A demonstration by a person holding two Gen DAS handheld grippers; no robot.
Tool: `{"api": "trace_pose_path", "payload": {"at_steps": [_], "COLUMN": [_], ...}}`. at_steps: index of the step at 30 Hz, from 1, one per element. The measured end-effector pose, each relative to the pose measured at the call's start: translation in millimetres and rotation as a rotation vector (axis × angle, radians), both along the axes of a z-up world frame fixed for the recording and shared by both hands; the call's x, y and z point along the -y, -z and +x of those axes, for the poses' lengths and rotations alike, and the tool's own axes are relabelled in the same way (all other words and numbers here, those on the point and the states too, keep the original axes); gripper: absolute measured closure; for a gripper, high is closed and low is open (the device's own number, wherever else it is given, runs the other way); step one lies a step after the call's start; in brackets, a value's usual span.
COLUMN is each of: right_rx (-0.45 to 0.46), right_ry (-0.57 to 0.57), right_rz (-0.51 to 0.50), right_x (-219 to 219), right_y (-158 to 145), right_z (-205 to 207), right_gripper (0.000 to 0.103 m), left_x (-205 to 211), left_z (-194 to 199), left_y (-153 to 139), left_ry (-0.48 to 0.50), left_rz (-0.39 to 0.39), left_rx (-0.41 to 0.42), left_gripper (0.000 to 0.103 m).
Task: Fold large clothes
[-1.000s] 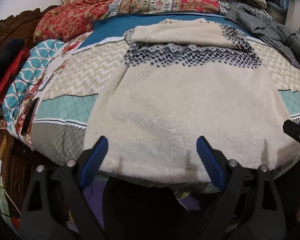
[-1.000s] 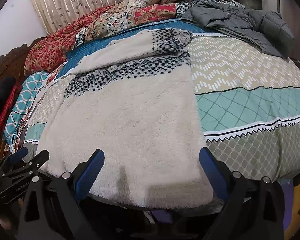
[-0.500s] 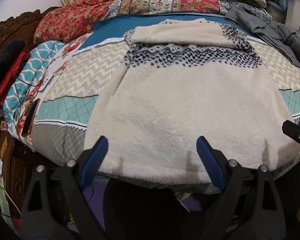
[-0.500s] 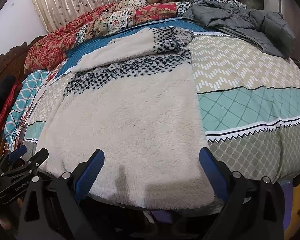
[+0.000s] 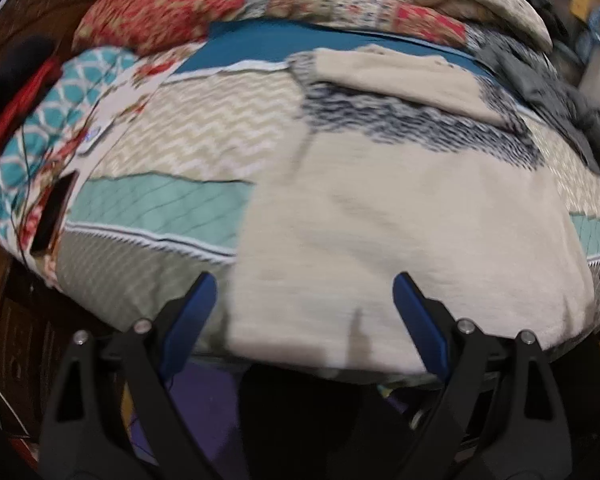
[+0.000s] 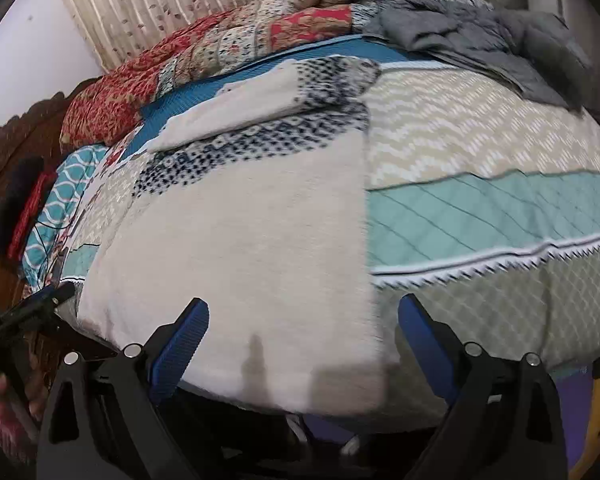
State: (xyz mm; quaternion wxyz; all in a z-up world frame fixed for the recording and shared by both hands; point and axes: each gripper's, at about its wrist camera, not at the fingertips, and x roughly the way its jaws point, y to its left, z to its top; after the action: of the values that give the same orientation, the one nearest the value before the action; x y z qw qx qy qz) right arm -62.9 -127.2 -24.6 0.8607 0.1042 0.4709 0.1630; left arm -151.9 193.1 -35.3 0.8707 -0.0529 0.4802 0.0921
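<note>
A large cream fleece sweater [image 5: 400,216] with a dark patterned band across the chest lies flat on the bed, its sleeves folded in over the top; it also shows in the right wrist view [image 6: 252,240]. Its hem hangs at the near bed edge. My left gripper [image 5: 304,300] is open and empty, facing the hem's left part. My right gripper [image 6: 304,320] is open and empty, facing the hem's right corner. The left gripper's tip [image 6: 48,300] shows at the right view's left edge.
The bed carries a patterned teal and beige quilt [image 6: 480,208]. A red patterned blanket [image 5: 172,20] and pillows lie at the far side, a grey jacket [image 6: 500,40] at the far right. A dark phone [image 5: 54,212] lies at the left bed edge, by a wooden headboard [image 5: 28,20].
Both grippers have shifted: the left view swung left, so the sweater sits further right in it. The right view swung right and slightly closer. Both jaws stayed open.
</note>
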Motion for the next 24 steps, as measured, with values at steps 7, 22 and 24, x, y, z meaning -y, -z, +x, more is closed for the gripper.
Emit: {"api": "trace_pose_path", "payload": {"at_steps": [7,22,24], "right_rx": [-0.125,-0.289,-0.271], "right_ry": [0.045,-0.146,-0.171], "right_rz": [0.055,0.19,0.241], "right_x": [42.7,9.0,9.5], "right_y": [27.4,49.2,37.1], "right_z": [-4.6,0.6,-4.1], "right_gripper": [0.034,0.092,0.093], "left_x": [-53.7,-40.9,-42.7], "left_z": [0.7,4.8,-1.8], "left_y": [22.1,56.3,43.0], "left_ry": [-0.015,0.138,0.151], "left_rz": [-0.08,-0.223,-0.266], "left_rx": [-0.062,-0.216,-0.182], "left_gripper": [0.017,0.09,0.091]}}
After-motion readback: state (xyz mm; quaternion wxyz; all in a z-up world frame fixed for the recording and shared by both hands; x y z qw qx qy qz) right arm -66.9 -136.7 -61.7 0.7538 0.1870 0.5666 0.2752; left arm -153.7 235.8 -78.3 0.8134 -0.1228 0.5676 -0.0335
